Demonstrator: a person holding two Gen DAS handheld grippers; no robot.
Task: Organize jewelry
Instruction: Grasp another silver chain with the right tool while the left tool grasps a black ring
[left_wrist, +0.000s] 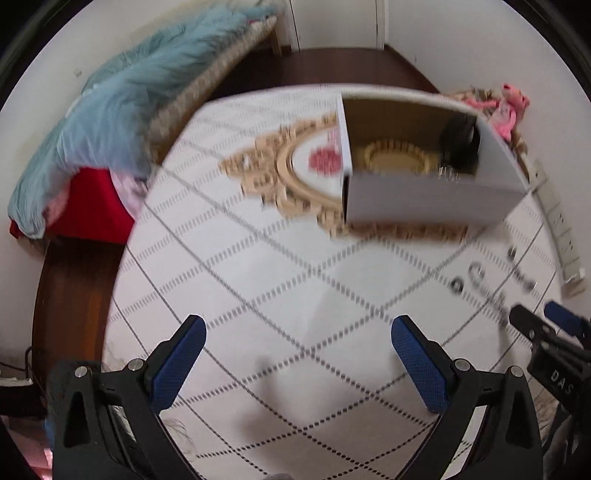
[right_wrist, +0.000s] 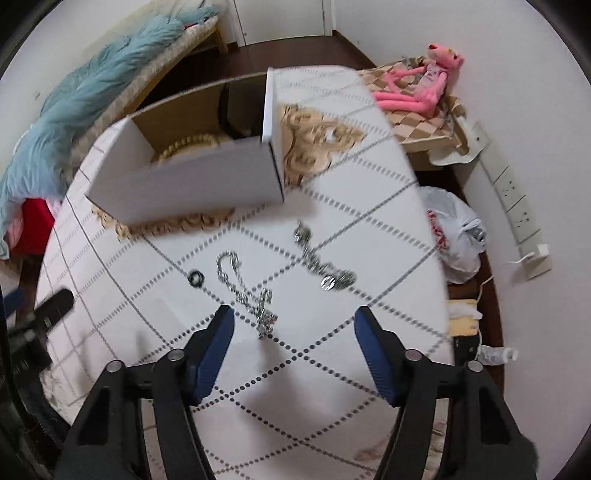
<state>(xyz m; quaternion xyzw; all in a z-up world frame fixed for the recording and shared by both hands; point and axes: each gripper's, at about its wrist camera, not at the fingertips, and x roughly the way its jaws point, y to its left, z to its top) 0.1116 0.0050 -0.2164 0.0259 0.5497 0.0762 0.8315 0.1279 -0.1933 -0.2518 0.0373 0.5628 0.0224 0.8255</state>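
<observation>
So the silver chain necklace is lying on the white tablecloth just ahead of the right gripper, its long axis running diagonally from a loop at the far left down to a pendant end sitting roughly between the blue fingertips. The jaws are partly open with nothing in them yet. Right hand's clearly nearer and pointing steeply down; the left gripper hangs wide open and empty over bare cloth, short of the cardboard box.
</observation>
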